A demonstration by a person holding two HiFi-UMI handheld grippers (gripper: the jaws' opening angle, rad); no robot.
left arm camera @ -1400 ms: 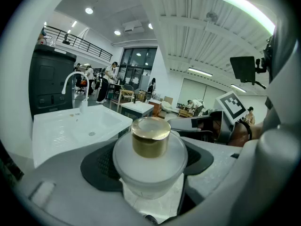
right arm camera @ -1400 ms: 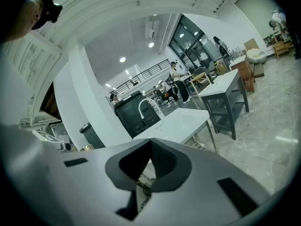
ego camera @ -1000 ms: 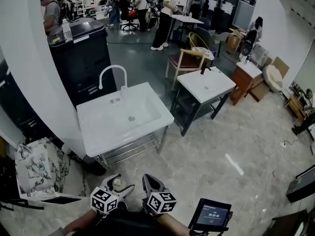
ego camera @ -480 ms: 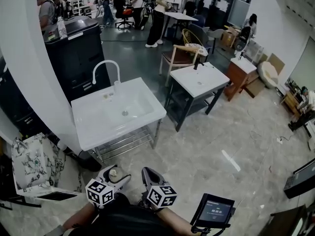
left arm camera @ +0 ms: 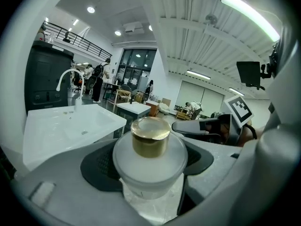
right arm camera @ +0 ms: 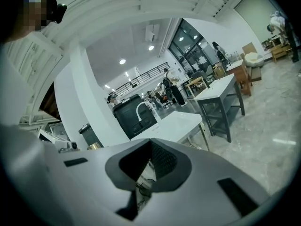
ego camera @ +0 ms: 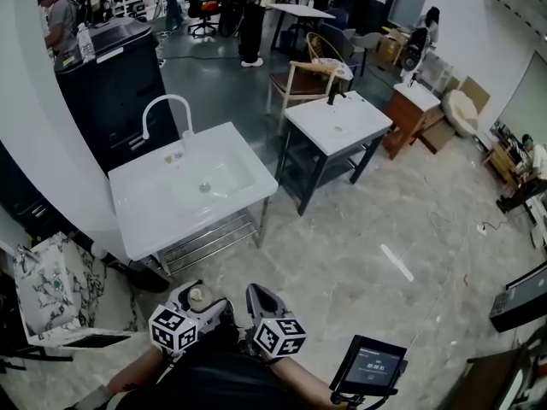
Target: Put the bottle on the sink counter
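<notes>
L gripper [ego camera: 202,306] is shut tight on the bottle [left arm camera: 150,145], gold cap up, pads on its frosty sides. R gripper [right arm camera: 149,169] is closed w/ nothing in it. The bottle is well apart from the sink [ego camera: 150,231], on the side away from the tap [ego camera: 162,108]. Best way, I think: walk up close to the sink, hold the bottle straight up, and aim for the flat rim, not the bowl. Set it down soft & only then let go.

dark-framed washstand [ego camera: 338,122] | wooden chair [ego camera: 297,85] behind it | black cabinet [ego camera: 111,79] far left | screen [ego camera: 369,367] lower right
</notes>
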